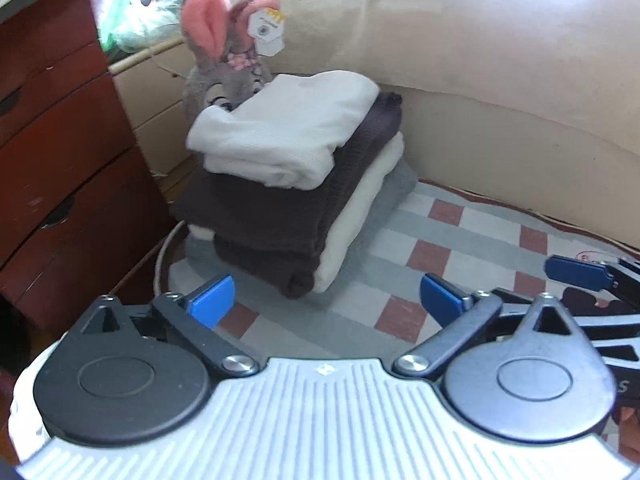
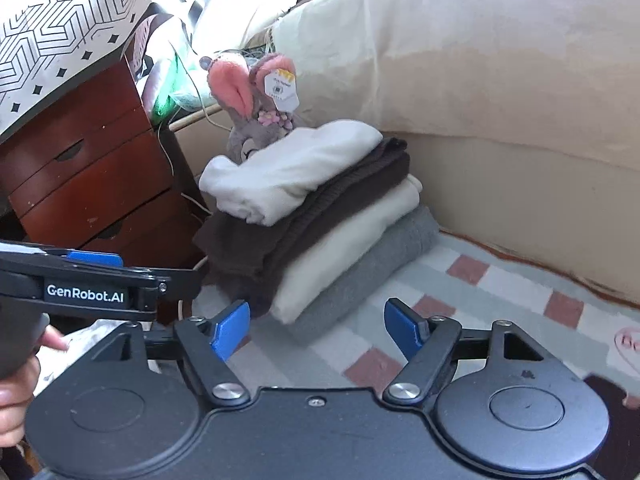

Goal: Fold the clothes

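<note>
Scene: a stack of four folded garments (image 1: pixel 296 184) sits at the corner of a bed covered by a grey, white and red checked blanket (image 1: pixel 436 240), beside a red-brown wooden chest of drawers (image 1: pixel 60 152).
Stack, top down: a white folded knit top (image 1: pixel 284 132), a dark brown ribbed knit (image 1: pixel 280 216), a cream folded garment (image 1: pixel 360 220) and a grey towel-like piece (image 2: pixel 384 256) at the bottom.
Behind: a grey plush rabbit with pink ears (image 1: pixel 224 40) leans against the pile.
Left gripper (image 1: pixel 326 300): blue-padded jaws spread wide, nothing between them, short of the pile.
Right gripper (image 2: pixel 316 328): jaws also wide and empty, near the stack's front edge.
Handling: soft, light, limp cloth, likely to sag and slide off a tilted pile.
Hold: best taken at a folded edge or corner, both tongs pinching several layers.
</note>
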